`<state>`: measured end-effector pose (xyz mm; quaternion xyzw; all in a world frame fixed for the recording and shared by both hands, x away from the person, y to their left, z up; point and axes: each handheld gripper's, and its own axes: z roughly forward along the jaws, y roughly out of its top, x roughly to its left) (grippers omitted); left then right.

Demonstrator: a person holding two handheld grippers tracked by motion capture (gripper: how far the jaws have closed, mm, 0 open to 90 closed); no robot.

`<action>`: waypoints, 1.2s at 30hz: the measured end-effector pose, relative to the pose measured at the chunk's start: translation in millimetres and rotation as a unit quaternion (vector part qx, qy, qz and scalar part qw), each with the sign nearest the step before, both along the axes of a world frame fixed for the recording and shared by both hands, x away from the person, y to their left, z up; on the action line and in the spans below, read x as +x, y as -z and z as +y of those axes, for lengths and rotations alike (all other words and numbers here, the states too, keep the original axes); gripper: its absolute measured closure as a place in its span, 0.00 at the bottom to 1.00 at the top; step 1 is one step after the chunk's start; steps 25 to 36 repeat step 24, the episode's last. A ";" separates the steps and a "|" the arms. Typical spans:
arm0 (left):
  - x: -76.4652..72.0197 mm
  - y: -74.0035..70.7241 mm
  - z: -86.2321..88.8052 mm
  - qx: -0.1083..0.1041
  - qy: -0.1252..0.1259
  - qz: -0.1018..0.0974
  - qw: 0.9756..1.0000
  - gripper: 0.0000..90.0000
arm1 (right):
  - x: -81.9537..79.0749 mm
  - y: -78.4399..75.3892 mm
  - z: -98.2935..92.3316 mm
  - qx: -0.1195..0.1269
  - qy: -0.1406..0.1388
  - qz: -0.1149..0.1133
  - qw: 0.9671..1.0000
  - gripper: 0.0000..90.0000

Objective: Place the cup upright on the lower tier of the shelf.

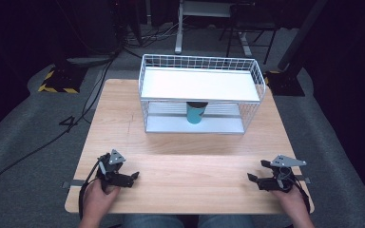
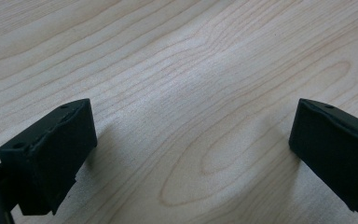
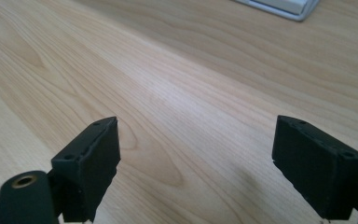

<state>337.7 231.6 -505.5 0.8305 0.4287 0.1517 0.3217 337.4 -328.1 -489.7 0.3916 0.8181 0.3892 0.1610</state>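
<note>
Nearest: both hands at the front edge of the bench point(image 1: 180, 190), one pair of tongs in each. Left tongs point(image 1: 134, 176) sit low at the near left, tips pointing inward toward the middle. In the left gripper view the left tongs point(image 2: 191, 154) are spread wide, nothing btwn the pads, just bare wood grain below; shadows under the jaws suggest they're on or just above the wood. Right tongs point(image 1: 252, 178) mirror that at the near right, tips pointing inward too. In the right gripper view the right tongs point(image 3: 196, 158) are also spread, w/ nothing pinched and wood under them.

Why like this: looks like a rest/start pose, prob. Hands parked apart at the two near corners, so the centre lane to the rack is free and neither cable crosses the work area. Spread jaws = ready to take smth w/o an extra opening move.

Mid bench: bare wood, nothing to avoid.

Far: white wire rack point(image 1: 261, 80) at the back centre of the bench, two levels, white shelf board on top. The teal cup point(image 1: 195, 113) stands upright on the lower tray, about mid-width, under the top board. So access is from the open front only, not from above; a low, level reach would be needed. Cup is well apart from both tongs.

Behind: dark floor, cables, desk legs.
</note>
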 end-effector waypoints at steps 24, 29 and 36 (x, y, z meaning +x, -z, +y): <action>0.4 -0.1 -0.3 0.000 0.000 0.002 1.000 0.01 | 4.1 15.7 12.8 -0.038 -0.002 0.007 0.999 0.07; 0.4 -0.1 -0.3 0.000 0.000 0.002 1.000 0.01 | 4.1 15.7 12.8 -0.038 -0.002 0.007 0.999 0.07; 0.4 -0.1 -0.3 0.000 0.000 0.002 1.000 0.01 | 4.1 15.7 12.8 -0.038 -0.002 0.007 0.999 0.07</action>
